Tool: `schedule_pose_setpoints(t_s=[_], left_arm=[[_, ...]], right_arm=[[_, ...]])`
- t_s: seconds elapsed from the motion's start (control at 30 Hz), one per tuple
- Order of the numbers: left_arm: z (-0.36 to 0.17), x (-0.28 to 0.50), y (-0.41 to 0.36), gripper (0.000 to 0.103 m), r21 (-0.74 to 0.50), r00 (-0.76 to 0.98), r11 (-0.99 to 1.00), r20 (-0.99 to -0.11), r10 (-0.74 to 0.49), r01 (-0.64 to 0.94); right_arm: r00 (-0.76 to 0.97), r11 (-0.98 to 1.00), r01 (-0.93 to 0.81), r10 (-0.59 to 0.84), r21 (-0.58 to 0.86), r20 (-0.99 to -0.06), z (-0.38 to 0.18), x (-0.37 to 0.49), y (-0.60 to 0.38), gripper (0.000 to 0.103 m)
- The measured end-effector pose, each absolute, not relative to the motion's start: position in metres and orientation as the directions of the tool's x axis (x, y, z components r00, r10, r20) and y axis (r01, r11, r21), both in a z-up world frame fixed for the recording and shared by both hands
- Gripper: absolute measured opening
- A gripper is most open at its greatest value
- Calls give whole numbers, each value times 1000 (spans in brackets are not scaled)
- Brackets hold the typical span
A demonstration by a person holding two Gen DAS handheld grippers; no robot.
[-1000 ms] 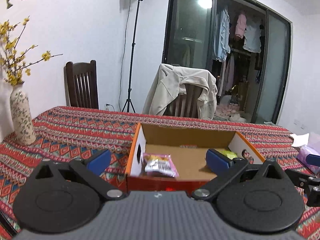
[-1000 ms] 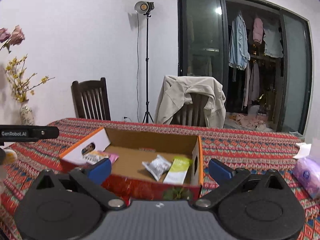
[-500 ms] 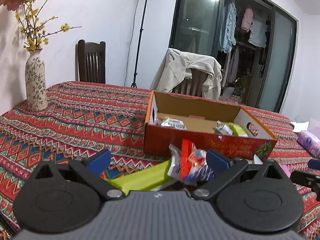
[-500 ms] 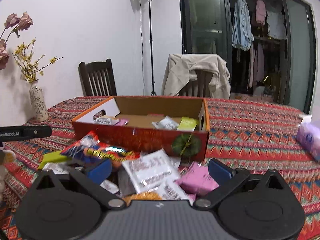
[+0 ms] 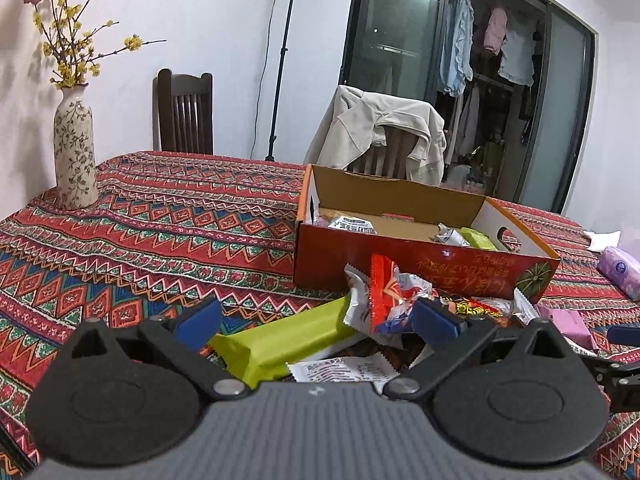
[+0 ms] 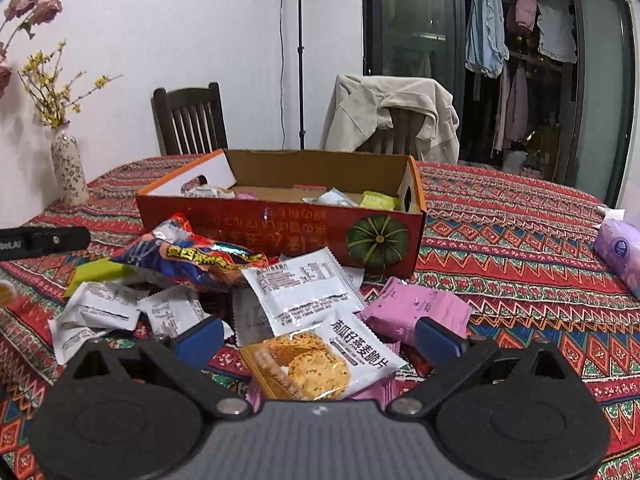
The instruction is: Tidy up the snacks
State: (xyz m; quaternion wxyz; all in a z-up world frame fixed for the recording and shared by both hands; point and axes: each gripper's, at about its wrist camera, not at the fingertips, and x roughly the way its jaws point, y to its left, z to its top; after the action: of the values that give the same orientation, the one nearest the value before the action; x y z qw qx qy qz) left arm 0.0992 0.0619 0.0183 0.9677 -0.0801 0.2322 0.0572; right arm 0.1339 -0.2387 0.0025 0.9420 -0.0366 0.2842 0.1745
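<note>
Loose snack packets lie heaped on the patterned tablecloth [image 6: 500,248] just in front of a red cardboard box [image 6: 280,232] with a pumpkin printed at its near right corner. Topmost near the right camera: a clear-fronted packet of seeded crackers [image 6: 320,364], white label with dark characters; beside it a pink packet [image 6: 420,312], several white foil sachets [image 6: 300,288], and a crumpled blue-and-orange bag [image 6: 192,260]. A lime-green bar [image 5: 280,340] lies at the pile's left edge, touching a red, white and blue wrapper [image 5: 384,300]. Inside the box a few packets rest against both ends, a green one [image 6: 378,200] at the right; the box floor is mostly hidden by the near wall. Left gripper [image 5: 316,320] is spread wide, blue pads either side of the green bar and wrapper, holding nothing. Right gripper [image 6: 318,334] is likewise spread over the cracker packet; contact with it cannot be told. Print on the sachets is too small to read. The lowest packets are cut off by the gripper bodies. A floral vase [image 5: 74,152] stands at the far left and a purple tissue pack [image 6: 620,252] at the far right.
</note>
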Motion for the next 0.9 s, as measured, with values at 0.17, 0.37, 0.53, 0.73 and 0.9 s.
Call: schedule_pose_setpoints(t_s=[0.17, 0.37, 0.53, 0.73, 0.9], left_arm=[[14, 102, 64, 103, -134, 879, 980, -473, 70, -150], [13, 101, 64, 103, -135, 876, 980, -478, 66, -147], [13, 100, 65, 103, -137, 874, 978, -480, 70, -154], [11, 97, 64, 103, -141, 872, 978, -485, 69, -155], [12, 93, 63, 103, -138, 871, 978, -486, 71, -156]], right_arm=[[763, 944, -328, 290, 40, -578, -3, 144, -237, 101], [728, 948, -313, 281, 63, -625, -18, 160, -234, 101], [719, 949, -309, 278, 64, -637, -28, 160, -234, 89], [740, 948, -311, 288, 70, -607, -24, 150, -238, 82], [770, 950, -307, 287, 65, -570, -16, 139, -243, 77]])
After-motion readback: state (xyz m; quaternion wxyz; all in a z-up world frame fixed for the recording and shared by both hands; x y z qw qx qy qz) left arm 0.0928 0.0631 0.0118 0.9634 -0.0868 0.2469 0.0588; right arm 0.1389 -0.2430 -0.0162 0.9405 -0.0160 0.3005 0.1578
